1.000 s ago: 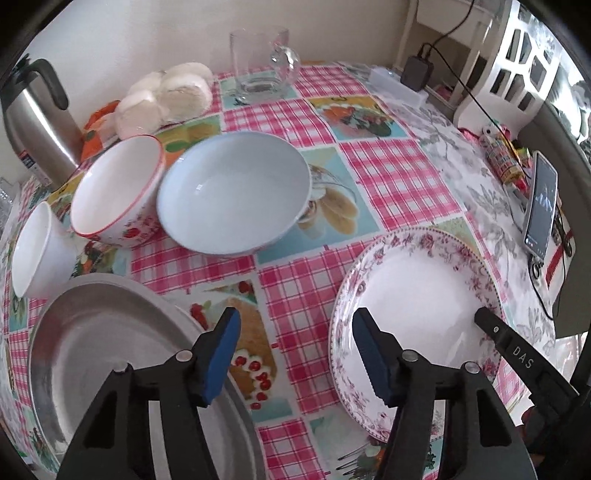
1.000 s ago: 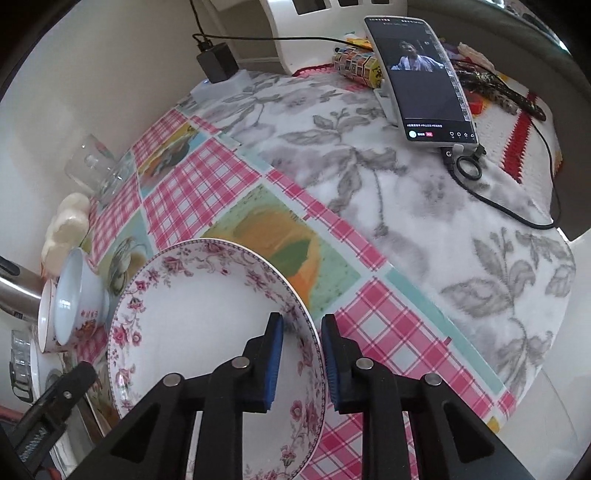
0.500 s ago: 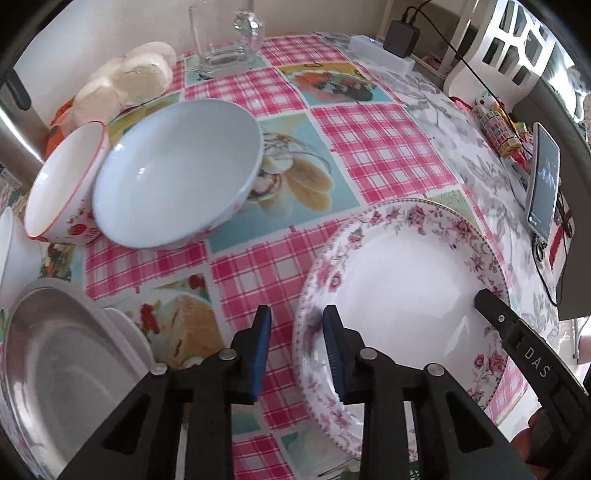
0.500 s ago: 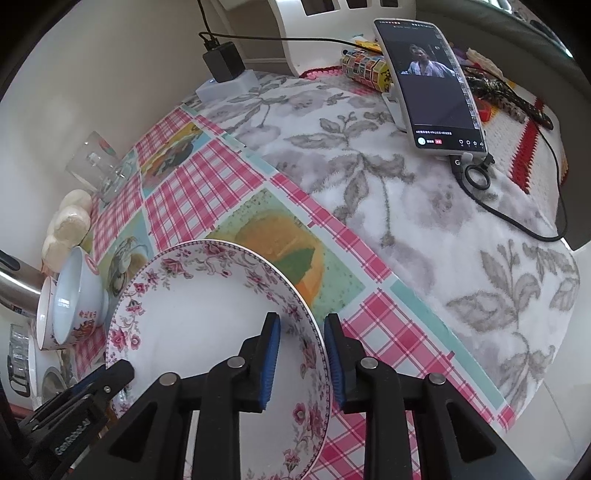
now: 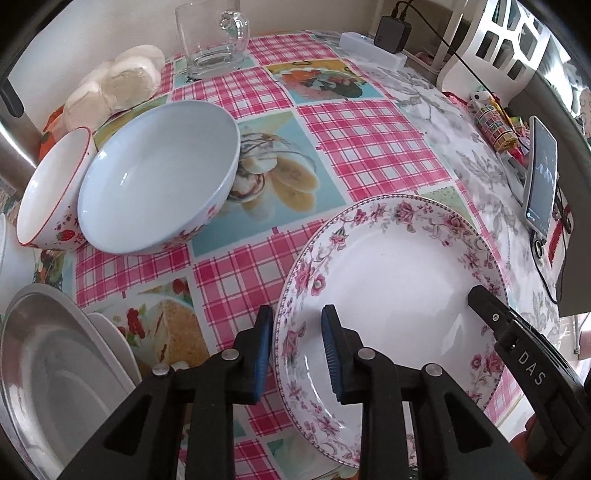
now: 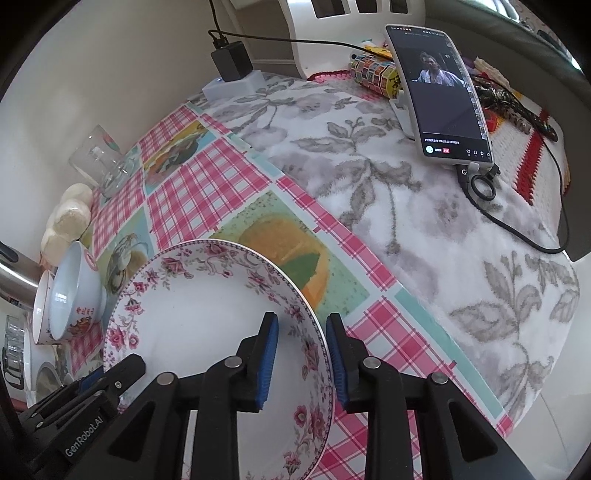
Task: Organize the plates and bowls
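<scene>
A white plate with a pink floral rim point(image 5: 399, 280) point(image 6: 199, 317) lies on the checked tablecloth. My left gripper point(image 5: 295, 314) straddles its left rim, one blue pad under the outer edge and one on the inner slope, shut on it. On the opposite rim my right gripper point(image 6: 302, 321) is shut too, and the plate's right side looks slightly raised. Behind the plate stand a pale blue bowl point(image 5: 155, 177) and a red-rimmed bowl point(image 5: 51, 184), touching each other. A metal plate point(image 5: 48, 369) rests on a white plate point(image 5: 110, 343) at the near left.
A glass mug point(image 5: 210, 40) and white buns point(image 5: 122, 81) sit at the back, with a steel kettle point(image 5: 11, 122) at the far left. To the right a phone point(image 6: 439, 92) leans on a stand, its cable trailing over the grey floral cloth. A charger block point(image 5: 393, 33) sits by the wall.
My left gripper moved right from the metal plate to the floral plate's rim and closed on it. The right gripper stayed on the opposite rim, its jaws a touch wider.
</scene>
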